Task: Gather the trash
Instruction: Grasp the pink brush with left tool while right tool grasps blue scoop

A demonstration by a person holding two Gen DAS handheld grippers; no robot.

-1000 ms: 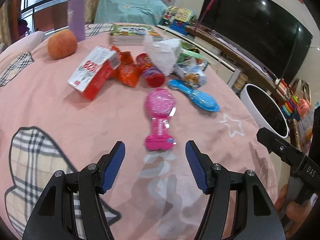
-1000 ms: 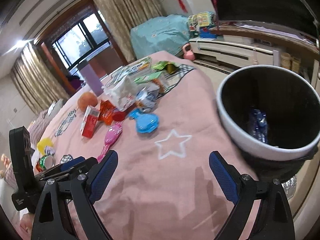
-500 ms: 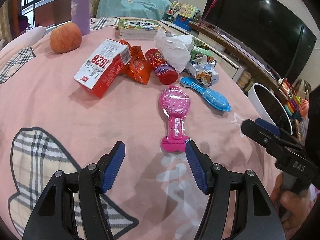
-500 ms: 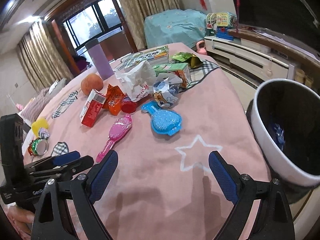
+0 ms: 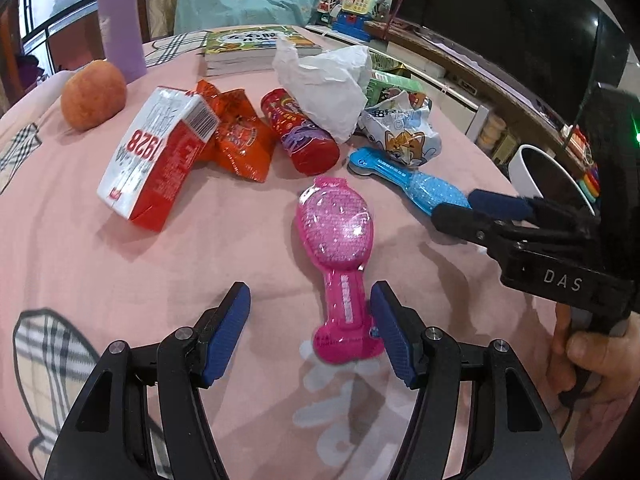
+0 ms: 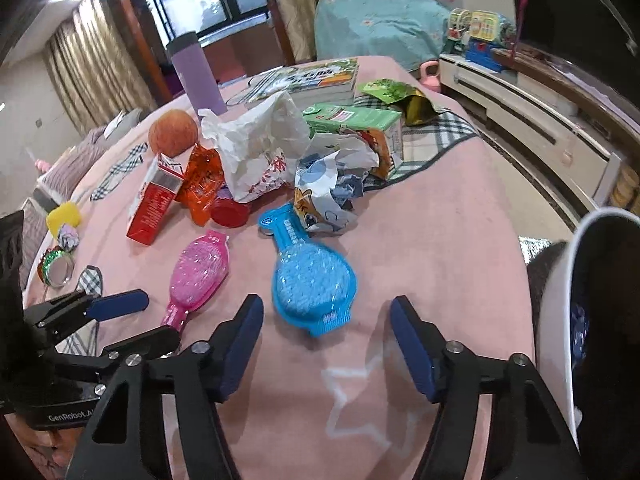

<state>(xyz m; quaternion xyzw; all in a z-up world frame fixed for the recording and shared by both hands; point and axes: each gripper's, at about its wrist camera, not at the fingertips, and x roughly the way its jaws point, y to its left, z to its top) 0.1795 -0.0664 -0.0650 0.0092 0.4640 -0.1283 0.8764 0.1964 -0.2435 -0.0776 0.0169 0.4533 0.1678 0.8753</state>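
Observation:
A pile of trash lies on the pink cloth: a red-white carton [image 5: 156,156], an orange wrapper [image 5: 240,140], a red tube [image 5: 300,136], crumpled white paper [image 5: 324,80], a crumpled cartoon wrapper [image 5: 400,132] and a green carton [image 6: 356,120]. My left gripper [image 5: 310,320] is open, its fingers either side of the handle of a pink brush pack [image 5: 340,240]. My right gripper [image 6: 326,344] is open, just short of a blue brush pack [image 6: 312,284]. The white bin [image 6: 576,320] stands at the right table edge, with a blue wrapper inside.
An orange fruit [image 5: 94,94], a purple bottle [image 5: 120,28] and books [image 5: 256,46] sit at the far side. A yellow sponge [image 6: 64,218] and a glittery tape roll [image 6: 56,268] lie at the left. A TV and cabinet stand beyond the table.
Both grippers have moved forward toward the pile. The pink brush's handle now lies between my left fingers, and the blue brush lies just ahead of my right gripper. The bin has slid to the right edge of view.

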